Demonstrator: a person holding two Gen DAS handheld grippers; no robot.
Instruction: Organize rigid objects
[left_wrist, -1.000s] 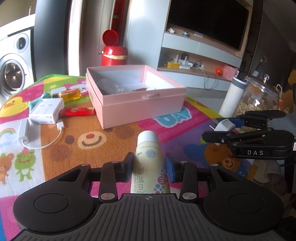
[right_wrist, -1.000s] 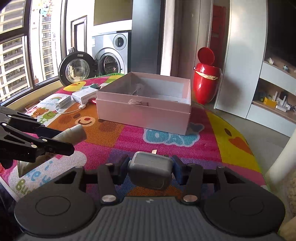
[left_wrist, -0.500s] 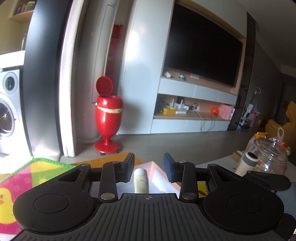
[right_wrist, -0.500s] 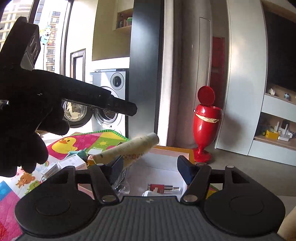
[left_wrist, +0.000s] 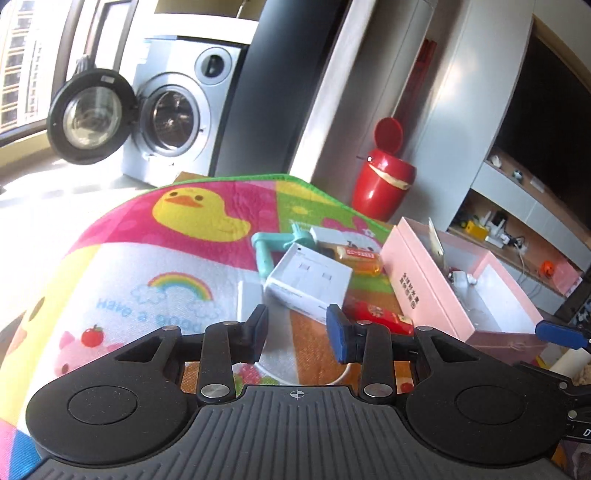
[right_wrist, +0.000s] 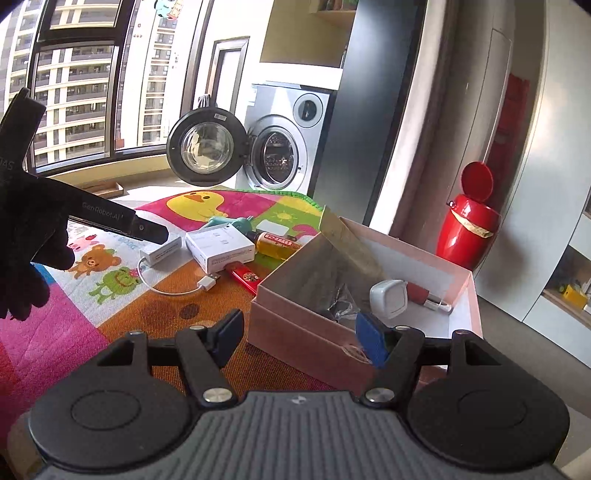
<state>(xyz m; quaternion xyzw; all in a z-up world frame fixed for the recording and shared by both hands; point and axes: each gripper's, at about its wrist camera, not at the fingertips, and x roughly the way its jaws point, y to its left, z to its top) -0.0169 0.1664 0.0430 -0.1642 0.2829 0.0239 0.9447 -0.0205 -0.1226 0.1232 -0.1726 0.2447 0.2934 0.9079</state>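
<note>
An open pink box (right_wrist: 436, 273) stands on a colourful mat (right_wrist: 122, 325); it also shows in the left wrist view (left_wrist: 410, 273). In it lie a grey-white square plug (right_wrist: 388, 298) and a small red-and-white tube (right_wrist: 424, 297). Left of the box lie a white carton (left_wrist: 308, 284) (right_wrist: 221, 245), an amber bottle (left_wrist: 356, 256) (right_wrist: 275, 243), a red lighter (left_wrist: 382, 315) (right_wrist: 245, 277) and a white adapter with a USB cable (right_wrist: 160, 253). My left gripper (left_wrist: 297, 330) is open and empty above the carton. My right gripper (right_wrist: 299, 334) is open and empty at the box's near wall.
A teal holder (left_wrist: 271, 247) lies behind the carton. A washing machine with its door open (right_wrist: 258, 147) and a red bin (right_wrist: 469, 225) stand beyond the mat. The other gripper and a gloved hand (right_wrist: 33, 240) fill the left of the right wrist view.
Both grippers held objects a second ago, the left a cream tube, the right the grey plug. Both are now open and empty. The plug lies in the box. The left gripper swung left.
</note>
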